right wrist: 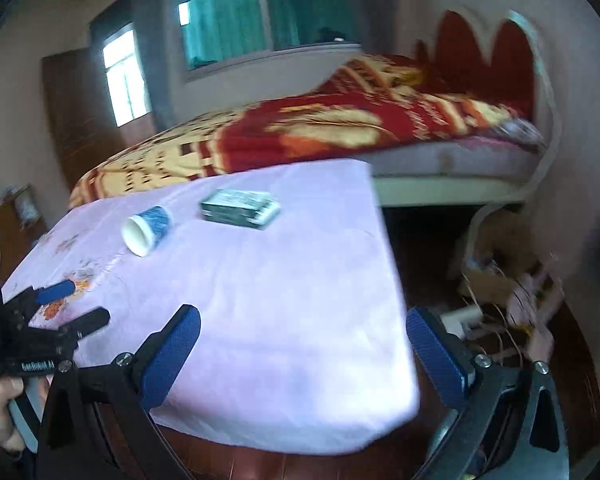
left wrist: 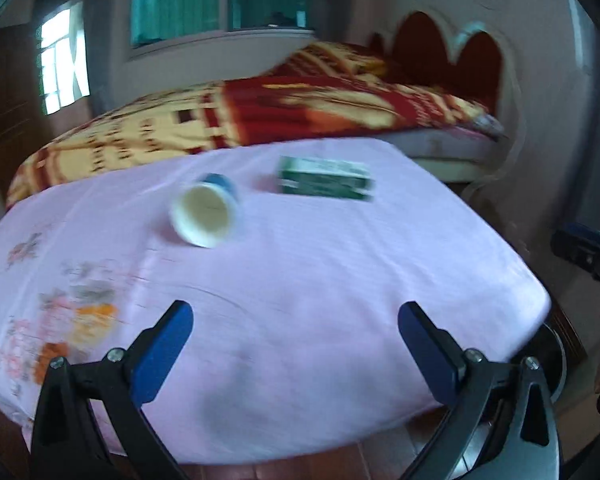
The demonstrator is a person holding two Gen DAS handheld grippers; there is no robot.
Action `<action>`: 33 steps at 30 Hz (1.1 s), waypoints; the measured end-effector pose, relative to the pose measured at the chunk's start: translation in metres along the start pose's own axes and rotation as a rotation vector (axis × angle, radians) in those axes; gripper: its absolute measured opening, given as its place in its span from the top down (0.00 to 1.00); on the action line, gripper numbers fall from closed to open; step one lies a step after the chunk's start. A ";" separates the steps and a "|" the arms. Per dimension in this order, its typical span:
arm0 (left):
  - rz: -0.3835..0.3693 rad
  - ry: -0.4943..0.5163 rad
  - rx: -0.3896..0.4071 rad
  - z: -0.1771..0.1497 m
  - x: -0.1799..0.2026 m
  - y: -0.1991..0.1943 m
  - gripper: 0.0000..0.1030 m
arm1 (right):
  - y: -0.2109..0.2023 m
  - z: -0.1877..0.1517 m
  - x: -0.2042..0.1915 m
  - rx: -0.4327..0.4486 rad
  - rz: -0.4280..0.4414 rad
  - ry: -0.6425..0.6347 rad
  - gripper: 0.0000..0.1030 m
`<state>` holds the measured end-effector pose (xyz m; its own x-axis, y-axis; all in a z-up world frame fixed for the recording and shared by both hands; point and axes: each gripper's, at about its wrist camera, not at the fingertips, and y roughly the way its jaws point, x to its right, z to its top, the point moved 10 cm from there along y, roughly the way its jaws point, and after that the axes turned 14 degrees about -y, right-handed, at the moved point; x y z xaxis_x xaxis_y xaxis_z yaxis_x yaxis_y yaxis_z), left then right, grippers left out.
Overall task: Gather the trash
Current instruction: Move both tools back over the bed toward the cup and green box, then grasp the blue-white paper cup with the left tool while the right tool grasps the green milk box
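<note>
A blue and white paper cup (left wrist: 205,213) lies on its side on the pink tablecloth (left wrist: 308,280), its mouth toward me. A green and white carton box (left wrist: 325,178) lies flat to its right. Both show in the right wrist view too: the cup (right wrist: 146,229) and the box (right wrist: 240,207). My left gripper (left wrist: 296,354) is open and empty above the near part of the table. My right gripper (right wrist: 304,360) is open and empty over the table's near right corner. The left gripper (right wrist: 74,304) also shows at the left of the right wrist view.
A bed with a red and yellow blanket (left wrist: 260,112) stands right behind the table. Cardboard and loose clutter (right wrist: 508,280) lie on the floor to the table's right. A metal rim (left wrist: 556,360) shows below the table's right corner. Wooden floor (right wrist: 300,464) lies in front.
</note>
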<state>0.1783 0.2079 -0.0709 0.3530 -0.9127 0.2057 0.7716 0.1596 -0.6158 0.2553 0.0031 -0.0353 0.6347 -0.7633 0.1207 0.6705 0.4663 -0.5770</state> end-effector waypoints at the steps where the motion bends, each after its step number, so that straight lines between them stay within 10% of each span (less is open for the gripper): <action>1: 0.018 -0.009 0.004 0.006 -0.010 0.004 0.00 | 0.013 0.009 -0.011 -0.006 0.016 -0.035 0.00; 23: 0.131 -0.045 -0.039 0.075 -0.056 0.126 0.00 | 0.263 0.084 -0.032 -0.257 0.151 -0.302 0.00; 27: 0.121 -0.055 -0.065 0.077 -0.058 0.139 0.02 | 0.278 0.082 -0.036 -0.275 0.207 -0.236 0.34; 33: 0.081 -0.062 -0.086 0.070 -0.059 0.138 0.18 | 0.246 0.073 -0.066 -0.229 0.263 -0.236 0.35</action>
<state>0.3016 0.3100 -0.1147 0.4459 -0.8730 0.1976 0.6919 0.1961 -0.6949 0.4064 0.2009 -0.1260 0.8615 -0.4953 0.1119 0.3881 0.5001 -0.7741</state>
